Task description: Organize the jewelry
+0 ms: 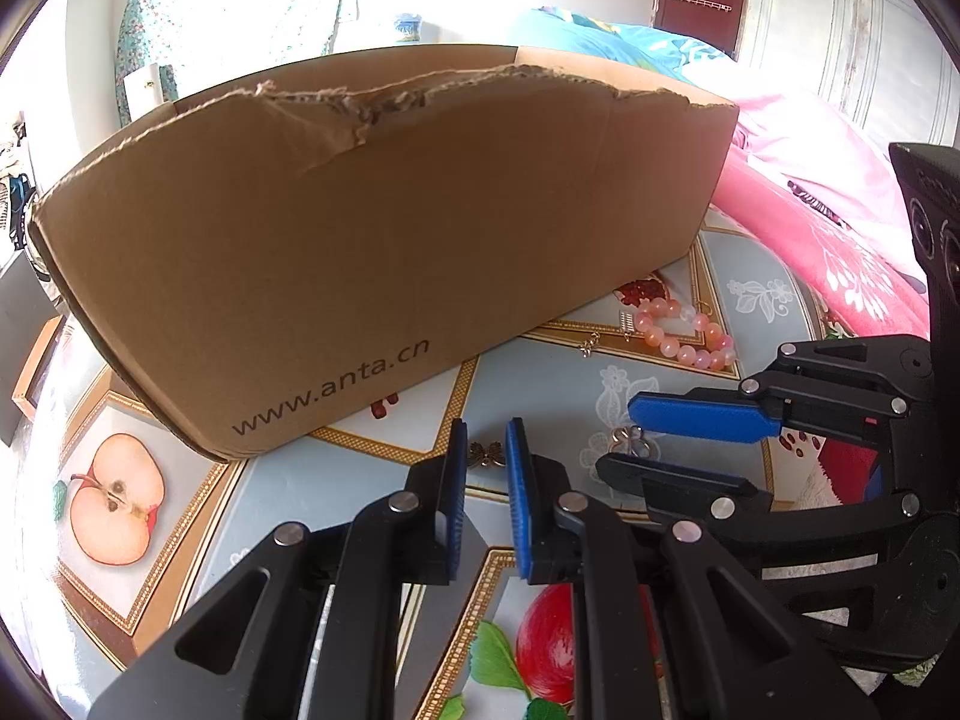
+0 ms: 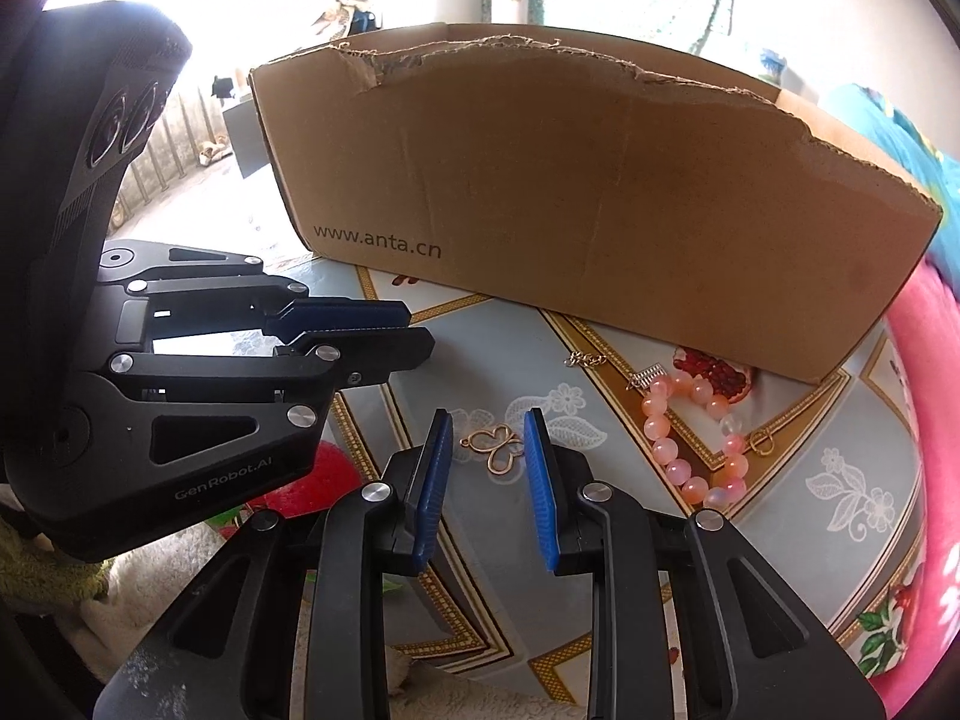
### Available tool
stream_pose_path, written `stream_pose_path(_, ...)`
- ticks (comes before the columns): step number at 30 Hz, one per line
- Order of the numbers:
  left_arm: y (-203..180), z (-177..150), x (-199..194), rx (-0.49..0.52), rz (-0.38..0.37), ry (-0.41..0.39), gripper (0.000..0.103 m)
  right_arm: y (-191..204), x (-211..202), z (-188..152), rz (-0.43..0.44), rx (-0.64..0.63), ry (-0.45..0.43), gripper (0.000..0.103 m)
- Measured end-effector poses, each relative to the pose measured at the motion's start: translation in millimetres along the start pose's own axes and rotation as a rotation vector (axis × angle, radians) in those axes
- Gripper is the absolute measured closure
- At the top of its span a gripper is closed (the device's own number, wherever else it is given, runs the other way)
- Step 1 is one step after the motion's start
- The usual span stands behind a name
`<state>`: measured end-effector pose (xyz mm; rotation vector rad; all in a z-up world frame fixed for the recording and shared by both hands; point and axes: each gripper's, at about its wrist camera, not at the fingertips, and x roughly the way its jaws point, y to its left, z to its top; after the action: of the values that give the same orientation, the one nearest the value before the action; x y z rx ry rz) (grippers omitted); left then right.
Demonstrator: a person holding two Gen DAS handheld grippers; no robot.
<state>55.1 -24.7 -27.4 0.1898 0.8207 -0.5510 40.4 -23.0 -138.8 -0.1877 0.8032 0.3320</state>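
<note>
A gold butterfly pendant (image 2: 497, 449) lies flat on the fruit-print tablecloth (image 2: 780, 540). My right gripper (image 2: 487, 438) is open, its blue pads on either side of the pendant without touching it. In the left wrist view the same right gripper (image 1: 618, 437) comes in from the right over that pendant (image 1: 635, 441). My left gripper (image 1: 487, 441) has only a narrow gap, and a small bronze butterfly charm (image 1: 486, 455) lies on the cloth in that gap, clear of both pads. The left gripper (image 2: 420, 329) hangs left of the right one. A pink bead bracelet (image 2: 690, 456) lies to the right.
A torn-topped cardboard box (image 2: 600, 198) printed www.anta.cn stands just behind the jewelry, its inside hidden. A small comb charm (image 2: 645, 375), a bit of chain (image 2: 585, 358) and a gold ring charm (image 2: 761, 441) lie near the bracelet. Pink bedding (image 1: 810, 192) borders the table on the right.
</note>
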Motion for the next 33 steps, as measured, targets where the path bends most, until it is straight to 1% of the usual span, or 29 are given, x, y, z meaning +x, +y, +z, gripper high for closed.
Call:
stream_pose_path(2, 0.2, 0.0, 0.0, 0.0, 0.0, 0.0, 0.09, -1.1, 2.0, 1.4, 0.015, -0.005, 0.007, 0.079)
stream_pose_path(5, 0.0, 0.1, 0.0, 0.0, 0.0, 0.0, 0.09, -0.5, 0.3, 2.4, 0.022, -0.011, 0.011, 0.085)
stream_pose_path(8, -0.1, -0.1, -0.1, 0.002, 0.002, 0.0, 0.09, -0.2, 2.4, 3.1, 0.027, -0.003, 0.012, 0.085)
stream_pose_path(13, -0.4, -0.3, 0.0, 0.005, 0.002, 0.0, 0.09, -10.4, 2.6, 3.6, 0.04, 0.018, 0.012, 0.086)
stream_pose_path(14, -0.4, -0.3, 0.0, 0.005, 0.002, 0.0, 0.09, -11.8, 4.4, 3.8, 0.042, 0.024, 0.013, 0.089)
stream_pose_path(21, -0.3, -0.4, 0.1, 0.005, 0.002, 0.001, 0.09, -27.0, 3.8, 6.3, 0.059, 0.06, 0.026, 0.09)
stream_pose_path(22, -0.2, -0.4, 0.1, 0.005, 0.002, 0.0, 0.09, -28.5, 3.7, 7.4, 0.068, 0.069, 0.027, 0.089)
stream_pose_path(24, -0.3, -0.4, 0.0, 0.006, 0.003, 0.001, 0.09, -30.2, 6.1, 11.7, 0.082, 0.081, 0.035, 0.08)
stream_pose_path(26, -0.5, -0.4, 0.5, 0.005, 0.002, 0.001, 0.09, -29.8, 5.7, 13.8, 0.075, 0.079, 0.036, 0.075)
stream_pose_path(29, -0.6, -0.3, 0.4, 0.006, 0.002, 0.001, 0.09, -24.9, 9.5, 15.1, 0.064, 0.055, 0.048, 0.074)
stream_pose_path(33, -0.8, -0.2, 0.5, 0.005, 0.002, 0.002, 0.09, -8.6, 16.5, 17.0, 0.011, -0.001, 0.072, 0.074)
